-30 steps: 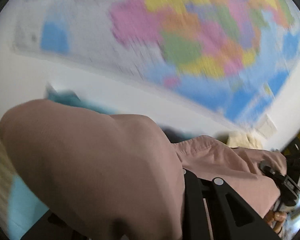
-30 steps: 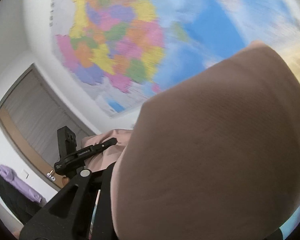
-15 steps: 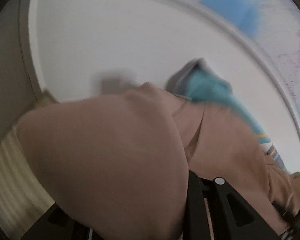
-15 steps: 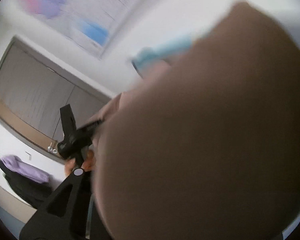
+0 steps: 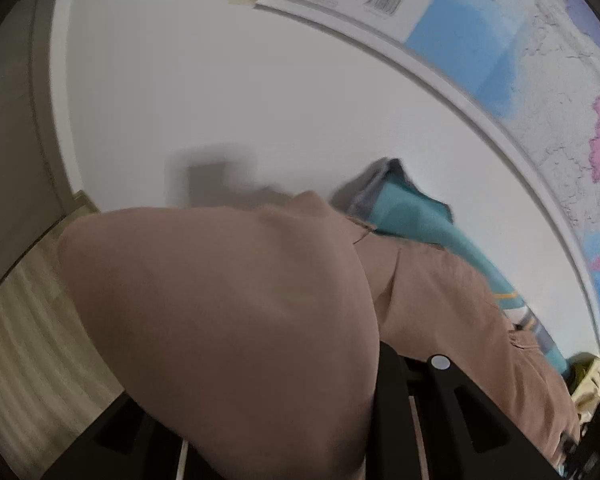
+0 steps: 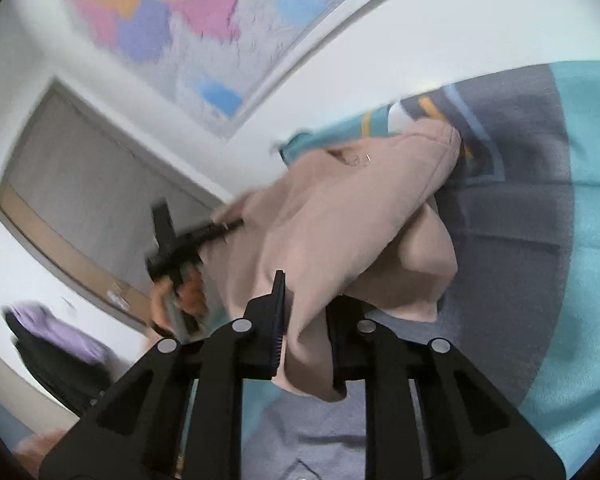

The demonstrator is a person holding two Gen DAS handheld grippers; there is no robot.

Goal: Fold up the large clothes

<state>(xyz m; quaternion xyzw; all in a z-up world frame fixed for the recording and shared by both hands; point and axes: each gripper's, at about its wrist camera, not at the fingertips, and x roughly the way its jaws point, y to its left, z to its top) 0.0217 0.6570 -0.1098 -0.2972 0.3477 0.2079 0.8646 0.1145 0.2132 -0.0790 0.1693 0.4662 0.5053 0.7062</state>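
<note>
Wall map point(image 6: 188, 20) behind; right hand-held gripper point(image 6: 306, 320) pinches pink garment point(image 6: 340, 232).

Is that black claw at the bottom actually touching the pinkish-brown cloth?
Touching. In the right wrist view the right gripper has the pinkish-brown garment bunched between its two fingers, with no gap showing on either side.

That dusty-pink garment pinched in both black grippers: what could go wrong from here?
1. The dusty-pink garment bulges over the left gripper's camera, so its landing spot is hidden; the fold may go crooked.
2. The right gripper pinches only a bunched edge; it could slip out.
3. The teal and grey cloth beneath could get dragged or snagged.
</note>
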